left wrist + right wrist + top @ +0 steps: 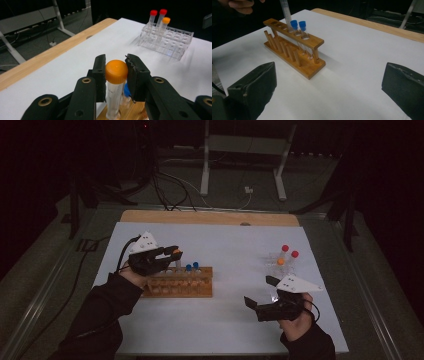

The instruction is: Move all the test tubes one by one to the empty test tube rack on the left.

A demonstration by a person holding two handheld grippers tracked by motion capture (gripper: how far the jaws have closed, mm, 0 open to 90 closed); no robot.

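Left gripper (115,75) clamped on orange-capped tube (115,87), pads pressing cap from both sides. Tube upright, lower end in a hole of wooden rack (182,282), beside two blue-capped tubes (298,28) standing in same rack. Rack on white mat (225,315), at left of high view. Right gripper (259,295) hovering over mat nearer front edge, jaws wide apart, nothing between. Clear rack (167,40) toward far right of mat, holding two red-capped tubes (158,17) and one more orange-capped tube (165,23), well apart from wooden rack.
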